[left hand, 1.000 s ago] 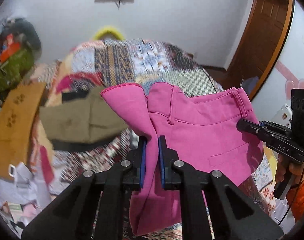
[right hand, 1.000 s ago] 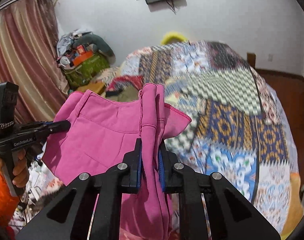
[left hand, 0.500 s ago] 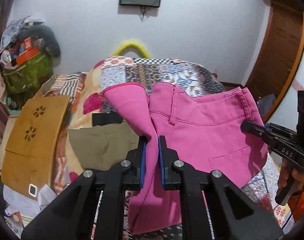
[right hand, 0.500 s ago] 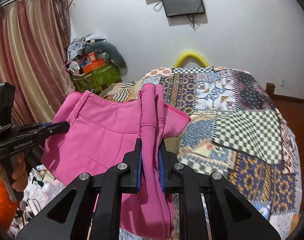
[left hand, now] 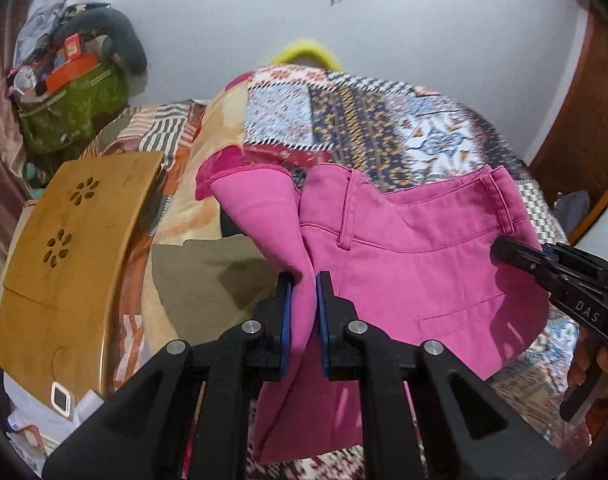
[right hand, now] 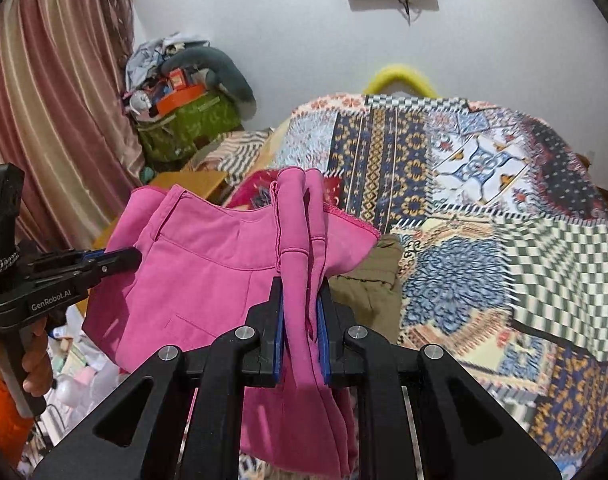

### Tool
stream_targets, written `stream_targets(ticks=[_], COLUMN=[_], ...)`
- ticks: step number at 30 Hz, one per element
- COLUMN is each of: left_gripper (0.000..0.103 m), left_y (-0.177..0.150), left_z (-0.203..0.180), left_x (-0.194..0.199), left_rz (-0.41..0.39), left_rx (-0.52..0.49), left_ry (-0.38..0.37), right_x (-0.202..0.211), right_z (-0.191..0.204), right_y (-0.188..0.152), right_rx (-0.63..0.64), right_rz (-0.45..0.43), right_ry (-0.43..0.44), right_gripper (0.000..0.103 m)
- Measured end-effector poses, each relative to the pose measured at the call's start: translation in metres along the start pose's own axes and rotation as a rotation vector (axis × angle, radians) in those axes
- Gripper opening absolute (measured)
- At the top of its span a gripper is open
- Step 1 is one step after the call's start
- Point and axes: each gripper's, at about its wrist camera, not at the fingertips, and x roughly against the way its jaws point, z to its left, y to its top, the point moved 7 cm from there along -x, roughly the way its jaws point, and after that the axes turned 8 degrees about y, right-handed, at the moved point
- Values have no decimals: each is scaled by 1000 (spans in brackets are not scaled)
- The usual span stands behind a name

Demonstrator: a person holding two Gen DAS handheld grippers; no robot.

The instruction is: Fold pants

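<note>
Bright pink pants [left hand: 416, 264] hang in the air between my two grippers, waistband stretched across, above the patchwork bed. My left gripper [left hand: 304, 280] is shut on one bunched end of the pink cloth. My right gripper [right hand: 299, 284] is shut on the other bunched end, with pink pants [right hand: 207, 272] spreading to its left. In the left wrist view the right gripper [left hand: 504, 248] shows at the right edge, clamped on the waistband. In the right wrist view the left gripper [right hand: 131, 258] shows at the left edge, held by a hand. The lower legs hang out of view below.
A patchwork quilt [right hand: 484, 208] covers the bed. An olive-brown garment [left hand: 207, 280] lies on it under the pants. A wooden lap board [left hand: 71, 240] sits at the bed's left side. A green bag pile [right hand: 187, 124] and curtain [right hand: 43, 120] stand at left.
Both grippers have travelled level across the room and a little downward with the pants, still stretched the same way. The bed now sits closer beneath them, the wall screen higher in view.
</note>
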Motion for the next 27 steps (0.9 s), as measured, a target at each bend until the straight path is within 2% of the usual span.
stream_targets(ticks=[8, 14, 17, 22, 25, 27], left_gripper=[11, 14, 20, 36, 37, 37], left_y=[3, -17, -25, -37, -45, -50], left_z=[11, 20, 29, 46, 56, 59], left_x=[-66, -105, -107, -93, -83, -75], left_rz=[56, 141, 144, 148, 166, 185], left_rx=[-1, 6, 21, 42, 15, 9], left_ry=[21, 54, 65, 83, 153, 161], right_x=[-53, -78, -78, -67, -57, -47], right_z=[-15, -29, -39, -54, -60, -60], right_y=[1, -14, -25, -39, -44, -47], right_rx=[7, 17, 23, 14, 13, 23], right_rz=[58, 131, 174, 201, 224, 240], right_ry=[-31, -75, -136, -180, -210, -227], right_gripper=[12, 16, 22, 27, 39, 42])
